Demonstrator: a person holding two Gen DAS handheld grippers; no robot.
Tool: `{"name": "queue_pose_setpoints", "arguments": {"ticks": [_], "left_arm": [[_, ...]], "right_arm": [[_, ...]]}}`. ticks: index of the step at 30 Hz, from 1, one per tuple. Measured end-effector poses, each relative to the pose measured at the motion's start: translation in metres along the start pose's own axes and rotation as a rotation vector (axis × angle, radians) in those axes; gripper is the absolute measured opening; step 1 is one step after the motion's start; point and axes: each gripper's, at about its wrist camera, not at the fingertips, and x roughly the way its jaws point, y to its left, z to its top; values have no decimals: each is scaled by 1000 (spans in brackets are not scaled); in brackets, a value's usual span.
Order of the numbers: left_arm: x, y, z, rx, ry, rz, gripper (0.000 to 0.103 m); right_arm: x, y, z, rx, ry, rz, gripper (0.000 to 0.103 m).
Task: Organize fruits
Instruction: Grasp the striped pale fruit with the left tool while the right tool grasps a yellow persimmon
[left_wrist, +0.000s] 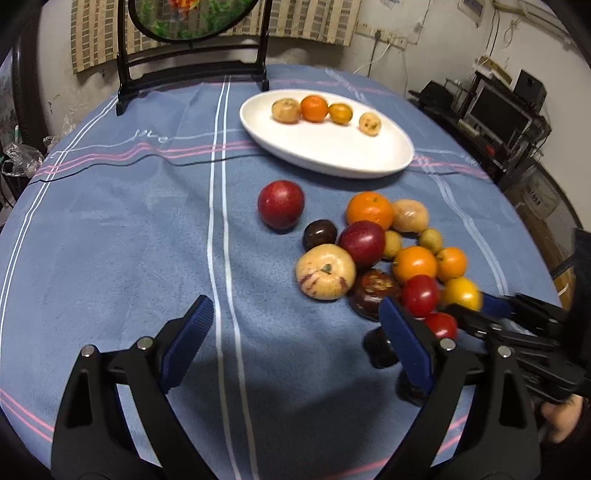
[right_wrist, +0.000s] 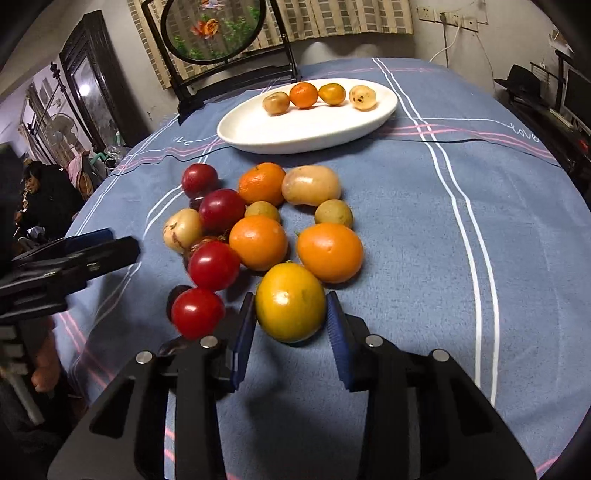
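A pile of loose fruit lies on the blue striped tablecloth (left_wrist: 110, 221): oranges, red tomatoes, red plums, pale and dark fruits. In the right wrist view my right gripper (right_wrist: 290, 300) is shut on a yellow-orange fruit (right_wrist: 290, 310) at the near edge of the pile, a blue pad against each side. The same yellow-orange fruit (left_wrist: 461, 293) shows in the left wrist view, with the right gripper (left_wrist: 480, 306) around it. My left gripper (left_wrist: 295, 310) hangs open above the cloth, left of the pile, with nothing between its fingers. Its right finger (left_wrist: 402, 339) hides part of a dark fruit (left_wrist: 373, 291).
A white oval plate (left_wrist: 332, 162) at the far side holds several small fruits in a row. Behind it stands a round picture in a black frame (left_wrist: 192, 22). A red plum (left_wrist: 280, 203) lies apart from the pile. A person sits at far left (right_wrist: 40, 192).
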Motion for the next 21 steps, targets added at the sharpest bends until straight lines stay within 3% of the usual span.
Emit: {"name": "queue_pose_setpoints", "arguments": {"ticks": [7,14,18,19,21], "left_arm": [[27,1,10,-3,39,-20,91],[46,-2,18,6,69,-93,50],[49,-15,16,63,44,-34,48],[48,-15,16,63,40,-35,43],[42,-11,15,31,37,-56,42]], "right_arm": [[-9,-12,-2,36,-6,13,38],[-12,-10,-2,42,-11,50,38],[-13,-14,-4,56,-13,52,39],[-14,-14,-4,56,-15,52,39],[-16,-14,-3,51,-20,51,39]]}}
